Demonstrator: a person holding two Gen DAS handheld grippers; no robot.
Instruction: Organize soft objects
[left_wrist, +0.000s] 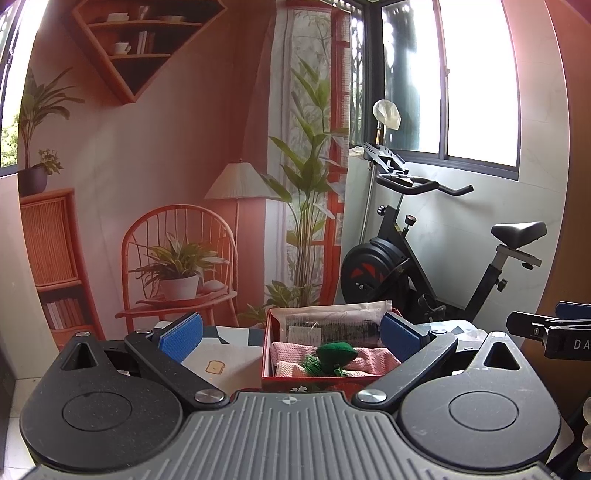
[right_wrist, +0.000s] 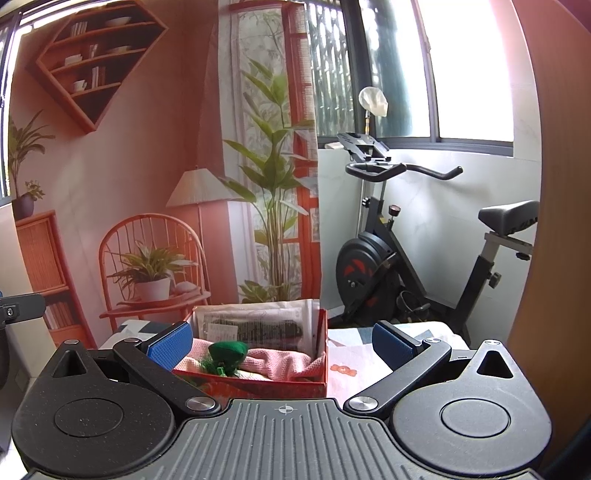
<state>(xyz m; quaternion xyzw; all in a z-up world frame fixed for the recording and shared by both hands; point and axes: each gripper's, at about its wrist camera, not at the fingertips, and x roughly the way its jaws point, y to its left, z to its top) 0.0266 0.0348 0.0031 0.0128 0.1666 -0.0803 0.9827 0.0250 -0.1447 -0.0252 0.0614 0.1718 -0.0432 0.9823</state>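
A red box (left_wrist: 266, 347) (right_wrist: 258, 386) stands on the table ahead of both grippers. In it lie a pink knitted cloth (left_wrist: 373, 360) (right_wrist: 280, 360), a green plush toy with tassels (left_wrist: 336, 356) (right_wrist: 227, 352) on top, and a dark item in a clear bag (left_wrist: 332, 325) (right_wrist: 255, 325) at the back. My left gripper (left_wrist: 291, 334) is open and empty, its blue pads either side of the box's far end. My right gripper (right_wrist: 282, 341) is open and empty, its left pad in front of the box's left side. The right gripper's tip shows in the left wrist view (left_wrist: 546, 328).
The table has a patterned cloth (left_wrist: 221, 358) (right_wrist: 354, 362). An exercise bike (left_wrist: 406, 266) (right_wrist: 388, 258) stands behind the table on the right. A printed room backdrop (left_wrist: 166, 184) hangs behind the table.
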